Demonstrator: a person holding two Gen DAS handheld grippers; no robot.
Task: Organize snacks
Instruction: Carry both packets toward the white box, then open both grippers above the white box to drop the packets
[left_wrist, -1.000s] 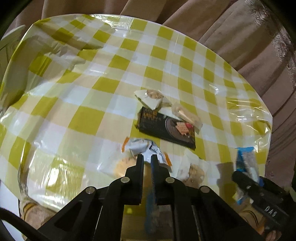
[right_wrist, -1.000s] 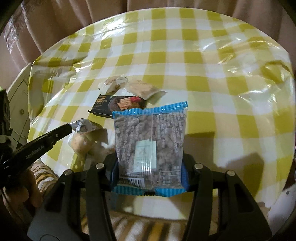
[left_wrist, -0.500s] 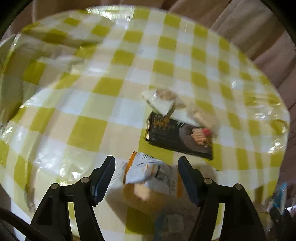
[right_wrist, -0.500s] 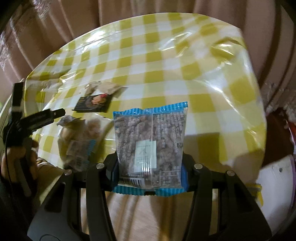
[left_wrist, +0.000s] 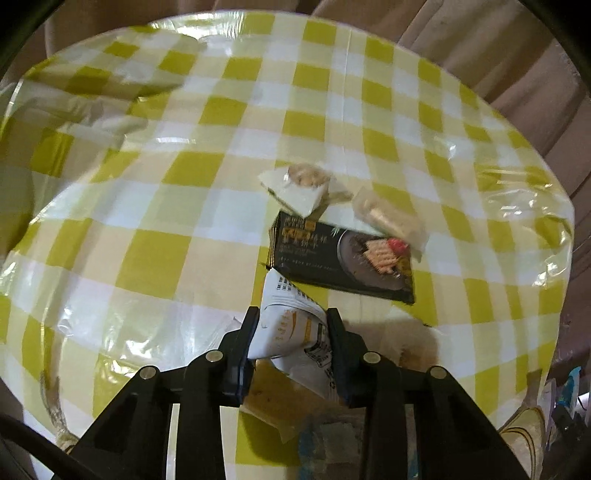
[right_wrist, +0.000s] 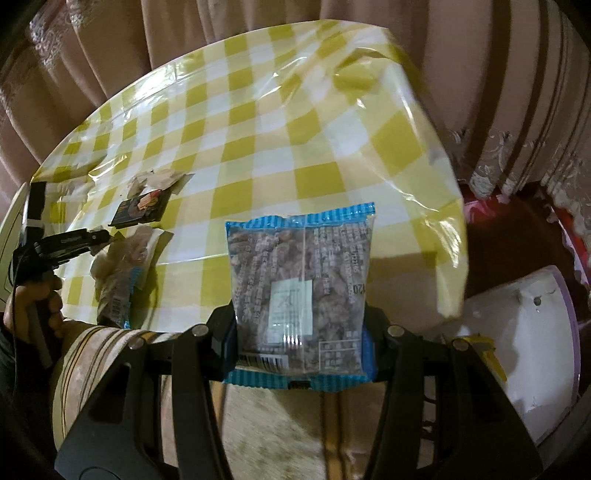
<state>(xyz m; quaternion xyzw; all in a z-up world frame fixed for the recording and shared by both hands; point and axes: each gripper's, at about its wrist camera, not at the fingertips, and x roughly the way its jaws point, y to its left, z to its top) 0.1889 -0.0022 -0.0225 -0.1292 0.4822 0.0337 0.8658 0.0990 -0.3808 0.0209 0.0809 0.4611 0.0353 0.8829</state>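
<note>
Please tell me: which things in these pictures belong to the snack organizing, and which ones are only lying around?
Part of the job:
- white snack packet, left hand-held gripper closing on it
- blue-edged snack bag, clamped in right hand-held gripper
- black biscuit box
- two small wrapped snacks

Just lying about:
- checked tablecloth
- curtains
- white furniture

A yellow-and-white checked plastic cloth (left_wrist: 177, 173) covers the desk. The flat black cracker box (left_wrist: 343, 258) carries gold lettering. The blue-edged clear nut packet (right_wrist: 301, 291) shows brown pieces. Pinkish-brown curtains (right_wrist: 110, 48) hang at twelve o'clock.
</note>
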